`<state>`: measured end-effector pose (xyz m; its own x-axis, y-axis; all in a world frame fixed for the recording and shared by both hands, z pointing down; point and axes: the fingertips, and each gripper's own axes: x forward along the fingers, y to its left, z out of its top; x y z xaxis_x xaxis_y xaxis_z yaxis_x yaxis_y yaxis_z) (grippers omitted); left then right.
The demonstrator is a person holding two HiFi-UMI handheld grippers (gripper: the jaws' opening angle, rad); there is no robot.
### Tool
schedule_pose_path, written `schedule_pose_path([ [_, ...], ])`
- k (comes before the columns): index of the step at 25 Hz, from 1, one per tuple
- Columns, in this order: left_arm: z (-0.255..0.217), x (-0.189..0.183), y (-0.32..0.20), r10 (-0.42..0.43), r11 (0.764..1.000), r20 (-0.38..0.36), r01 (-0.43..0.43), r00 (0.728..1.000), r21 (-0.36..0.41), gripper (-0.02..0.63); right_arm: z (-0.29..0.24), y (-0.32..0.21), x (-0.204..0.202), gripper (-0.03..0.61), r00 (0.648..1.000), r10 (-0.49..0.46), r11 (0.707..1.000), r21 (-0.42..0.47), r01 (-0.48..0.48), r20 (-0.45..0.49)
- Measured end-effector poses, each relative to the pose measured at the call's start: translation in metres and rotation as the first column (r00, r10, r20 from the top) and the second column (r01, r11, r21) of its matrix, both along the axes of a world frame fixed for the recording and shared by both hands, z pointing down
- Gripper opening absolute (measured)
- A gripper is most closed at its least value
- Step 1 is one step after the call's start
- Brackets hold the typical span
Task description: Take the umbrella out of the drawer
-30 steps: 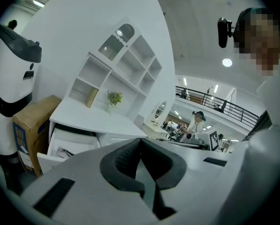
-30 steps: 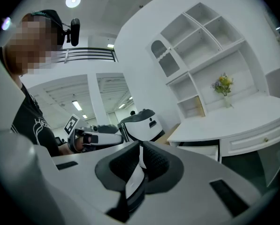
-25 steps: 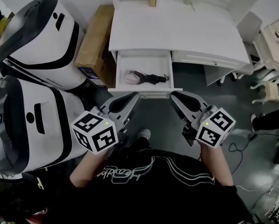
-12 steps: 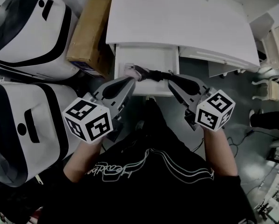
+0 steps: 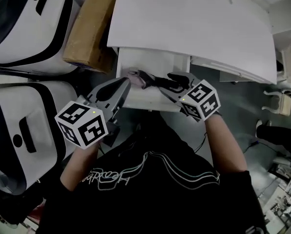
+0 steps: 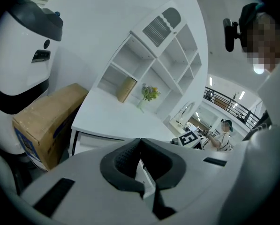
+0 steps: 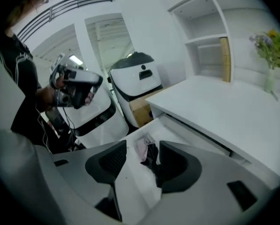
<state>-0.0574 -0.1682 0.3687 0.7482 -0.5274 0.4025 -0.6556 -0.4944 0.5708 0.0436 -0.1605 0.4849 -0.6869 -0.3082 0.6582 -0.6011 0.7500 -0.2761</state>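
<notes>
A folded black umbrella (image 5: 151, 79) with a pinkish end lies in the open white drawer (image 5: 135, 62) under the desk (image 5: 184, 23). My right gripper (image 5: 167, 85) reaches down into the drawer at the umbrella's right part. Its jaws are opening. In the right gripper view the umbrella (image 7: 148, 153) shows just beyond the gap of the right gripper (image 7: 142, 146), and the pads do not press on it. My left gripper (image 5: 125, 83) hovers at the drawer's front left corner. The left gripper (image 6: 140, 142) has its tips together and nothing between them.
A cardboard box (image 5: 89, 26) stands left of the desk. Two big white and black machines (image 5: 23, 18) (image 5: 18, 130) crowd the left side. A shelf unit with a small vase of flowers (image 6: 149, 93) sits at the desk's back. A pale chair (image 5: 286, 101) stands at the right.
Both grippers have moved forward and down to the drawer. The right one now reaches over the umbrella, and its jaws have parted.
</notes>
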Motion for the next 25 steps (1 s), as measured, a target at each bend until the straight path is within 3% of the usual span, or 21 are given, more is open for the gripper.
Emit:
schedule_pose_path([
  [6, 0.011, 0.002, -0.034, -0.037, 0.999, 0.011, 0.037, 0.999, -0.037, 0.018, 0.065, -0.011, -0.006, 0.233, 0.968, -0.198, 0.98, -0.052, 0.192, -0.155],
  [12, 0.032, -0.008, -0.051, -0.085, 0.993, 0.036, 0.088, 0.996, -0.084, 0.018, 0.133, -0.008, -0.01, 0.236, 0.823, -0.446, 0.892, -0.104, 0.439, -0.353],
  [18, 0.048, -0.012, -0.056, -0.114, 0.985, 0.057, 0.12, 0.992, -0.124, 0.018, 0.178, -0.009, -0.015, 0.241, 0.753, -0.515, 0.854, -0.166, 0.494, -0.41],
  [25, 0.06, -0.022, -0.058, -0.142, 0.978, 0.072, 0.151, 0.987, -0.143, 0.018, 0.216, -0.015, -0.022, 0.241, 0.684, -0.568, 0.813, -0.179, 0.555, -0.459],
])
